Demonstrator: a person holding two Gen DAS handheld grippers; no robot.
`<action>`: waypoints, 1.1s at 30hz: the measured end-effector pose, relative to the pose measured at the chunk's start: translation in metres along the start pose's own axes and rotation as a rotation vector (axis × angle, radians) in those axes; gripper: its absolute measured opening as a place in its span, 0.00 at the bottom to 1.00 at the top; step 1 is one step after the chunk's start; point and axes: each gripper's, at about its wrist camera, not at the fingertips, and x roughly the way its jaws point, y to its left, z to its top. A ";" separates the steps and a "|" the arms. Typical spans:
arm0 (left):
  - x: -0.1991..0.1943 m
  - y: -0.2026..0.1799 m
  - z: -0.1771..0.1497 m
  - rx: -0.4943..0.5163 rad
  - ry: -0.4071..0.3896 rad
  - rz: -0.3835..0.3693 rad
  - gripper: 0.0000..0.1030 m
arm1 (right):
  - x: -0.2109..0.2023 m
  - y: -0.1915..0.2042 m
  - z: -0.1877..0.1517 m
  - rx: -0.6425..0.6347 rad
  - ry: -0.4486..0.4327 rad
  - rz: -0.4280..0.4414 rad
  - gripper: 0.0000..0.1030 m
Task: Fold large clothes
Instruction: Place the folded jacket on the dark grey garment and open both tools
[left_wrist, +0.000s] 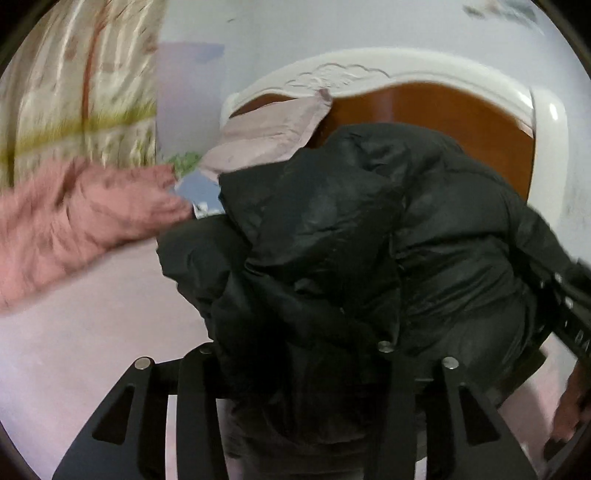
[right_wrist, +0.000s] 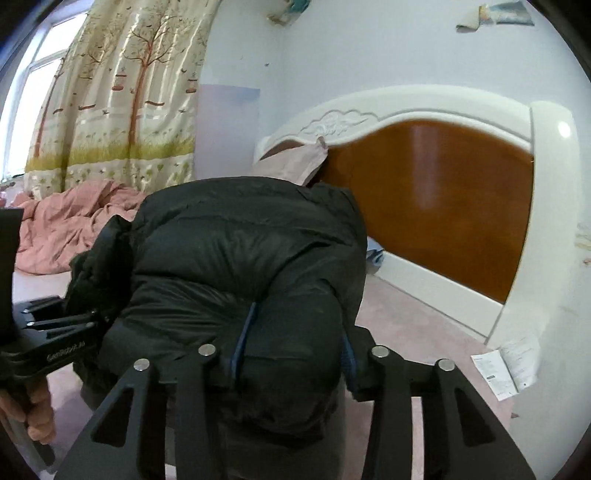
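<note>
A black puffer jacket (left_wrist: 351, 240) is bunched into a thick bundle in front of both cameras, above the pink bed sheet (left_wrist: 92, 350). In the left wrist view it fills the gap of my left gripper (left_wrist: 295, 354) and hides the fingertips; the jaws grip it. My right gripper's body (left_wrist: 569, 306) shows at the right edge. In the right wrist view the jacket (right_wrist: 240, 240) bulges between the blue pads (right_wrist: 243, 339) of my right gripper (right_wrist: 295, 347), which press into it. The left gripper (right_wrist: 55, 325) holds the jacket's left side.
A white and brown headboard (right_wrist: 443, 192) stands behind, with a pink pillow (right_wrist: 291, 162) leaning on it. A crumpled pink quilt (right_wrist: 74, 225) lies at the left under a tree-print curtain (right_wrist: 122, 99). Paper sheets (right_wrist: 506, 369) lie at the right. A hand (right_wrist: 37, 417) holds the left handle.
</note>
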 end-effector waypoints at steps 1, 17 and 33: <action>-0.002 0.002 0.005 0.010 0.001 0.006 0.48 | 0.001 -0.002 0.000 0.015 0.006 0.000 0.47; -0.160 0.036 0.031 0.045 -0.302 0.291 1.00 | -0.083 0.013 0.040 0.108 -0.066 0.034 1.00; -0.270 0.070 -0.074 0.036 -0.393 0.367 1.00 | -0.159 0.112 -0.002 0.117 -0.095 0.233 1.00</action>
